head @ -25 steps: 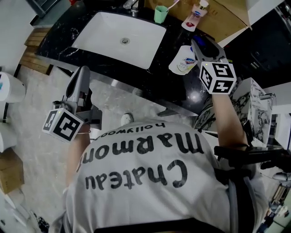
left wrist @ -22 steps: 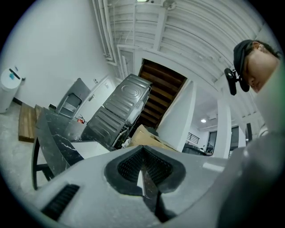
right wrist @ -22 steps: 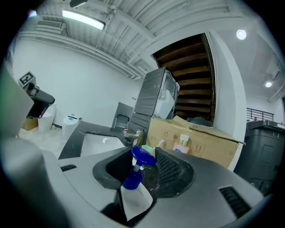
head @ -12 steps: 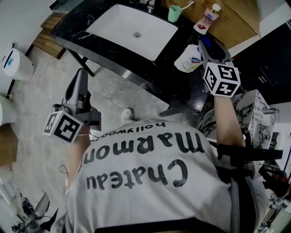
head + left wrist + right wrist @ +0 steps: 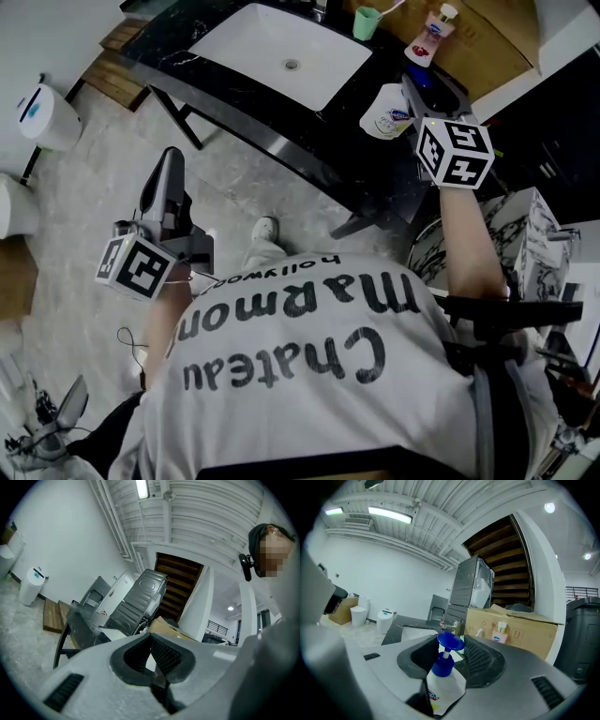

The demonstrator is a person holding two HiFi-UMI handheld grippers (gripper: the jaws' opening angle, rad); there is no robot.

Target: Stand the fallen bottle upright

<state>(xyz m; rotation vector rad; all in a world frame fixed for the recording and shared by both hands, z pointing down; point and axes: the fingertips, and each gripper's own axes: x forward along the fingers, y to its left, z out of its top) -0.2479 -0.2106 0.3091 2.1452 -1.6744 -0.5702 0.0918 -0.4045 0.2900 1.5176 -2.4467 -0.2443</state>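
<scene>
Right tongs (image 5: 410, 92) were clenched on a white bottle (image 5: 382, 114) over the black worktop (image 5: 342, 141), the bottle's body filling the gap between the jaws. In the right gripper view, the tongs (image 5: 451, 644) held the bottle (image 5: 443, 686) with its long axis running up and down and leaning slightly. Its blue pump (image 5: 442, 663) pointed upward and rose between the pads. Whether the base touched the worktop could not be made out. Seen from the head view, the white body showed just left of the tongs' tip, label side up. A pink bottle (image 5: 427, 41) and a green cup (image 5: 367, 21) stood beyond the right tongs, near a cardboard box (image 5: 525, 630), and the white sink (image 5: 246, 45) lay to their left. Left tongs (image 5: 171, 157) hung over the floor, well apart from the worktop's edge. In the left gripper view, these tongs (image 5: 150, 635) were closed tip to tip with nothing between them.
</scene>
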